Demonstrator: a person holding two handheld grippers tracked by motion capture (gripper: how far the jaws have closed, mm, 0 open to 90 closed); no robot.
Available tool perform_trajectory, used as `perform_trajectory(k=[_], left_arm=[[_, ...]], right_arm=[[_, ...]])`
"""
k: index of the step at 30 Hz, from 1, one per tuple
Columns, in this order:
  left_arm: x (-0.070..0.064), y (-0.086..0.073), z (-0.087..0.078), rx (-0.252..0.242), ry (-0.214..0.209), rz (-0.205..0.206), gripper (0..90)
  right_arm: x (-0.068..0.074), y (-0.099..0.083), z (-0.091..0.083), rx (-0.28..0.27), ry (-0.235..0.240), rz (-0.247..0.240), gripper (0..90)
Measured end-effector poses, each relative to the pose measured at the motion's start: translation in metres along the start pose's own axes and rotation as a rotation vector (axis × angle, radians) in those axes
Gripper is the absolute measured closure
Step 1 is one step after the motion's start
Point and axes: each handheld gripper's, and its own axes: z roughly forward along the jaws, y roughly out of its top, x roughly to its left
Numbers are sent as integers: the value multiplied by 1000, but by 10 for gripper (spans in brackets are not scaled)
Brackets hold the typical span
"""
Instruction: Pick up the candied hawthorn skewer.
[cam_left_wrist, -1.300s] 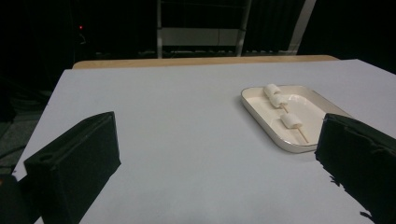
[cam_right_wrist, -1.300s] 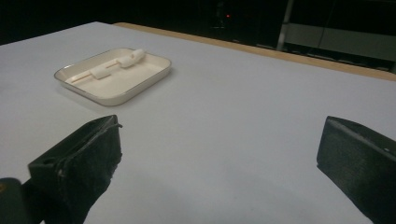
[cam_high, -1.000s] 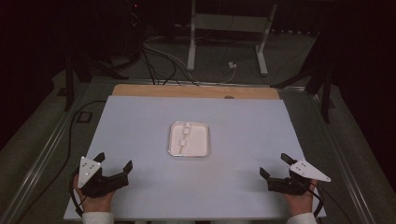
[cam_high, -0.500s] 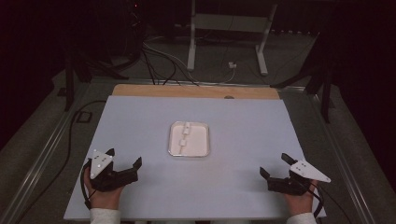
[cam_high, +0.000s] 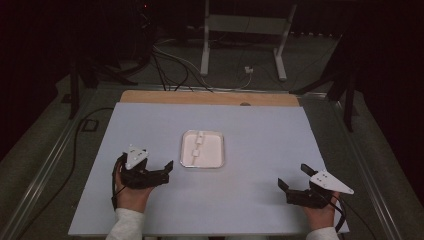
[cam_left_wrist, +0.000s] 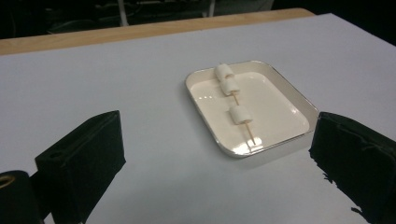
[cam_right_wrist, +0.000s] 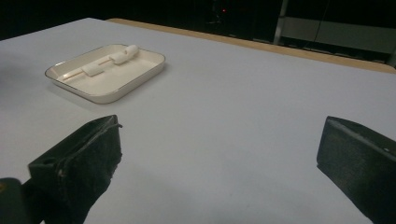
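Note:
A white square tray (cam_high: 215, 156) (cam_left_wrist: 285, 105) (cam_right_wrist: 135, 77) lies in the middle of the pale table sheet (cam_high: 260, 125). In it lies a wooden skewer (cam_left_wrist: 248, 132) threaded with three white marshmallows (cam_left_wrist: 240, 114) (cam_right_wrist: 118, 58) (cam_high: 196, 152). My left gripper (cam_high: 150, 166) (cam_left_wrist: 217, 140) is open, just left of the tray and aimed at its near corner, holding nothing. My right gripper (cam_high: 294, 176) (cam_right_wrist: 219, 126) rests open near the front right of the sheet, well away from the tray, with bare sheet between its jaws.
A wooden table edge (cam_high: 210, 97) runs along the far side of the sheet. Beyond it, on the dark floor, are a white stand (cam_high: 245, 30) and loose cables (cam_high: 170, 60). A black cable (cam_high: 75, 145) trails down the left side.
My left gripper has moved right and forward from the front left corner to just beside the tray. The right gripper and the tray have stayed put.

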Motion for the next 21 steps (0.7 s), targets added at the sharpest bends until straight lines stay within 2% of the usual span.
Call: perform_trajectory(k=[7, 21], left_arm=[[-9, 10, 22, 47, -8, 20, 38], [-17, 15, 48, 85, -26, 23, 15]], right_arm=[[-1, 0, 0, -2, 1, 4, 0], [-1, 0, 0, -5, 1, 7, 0]])
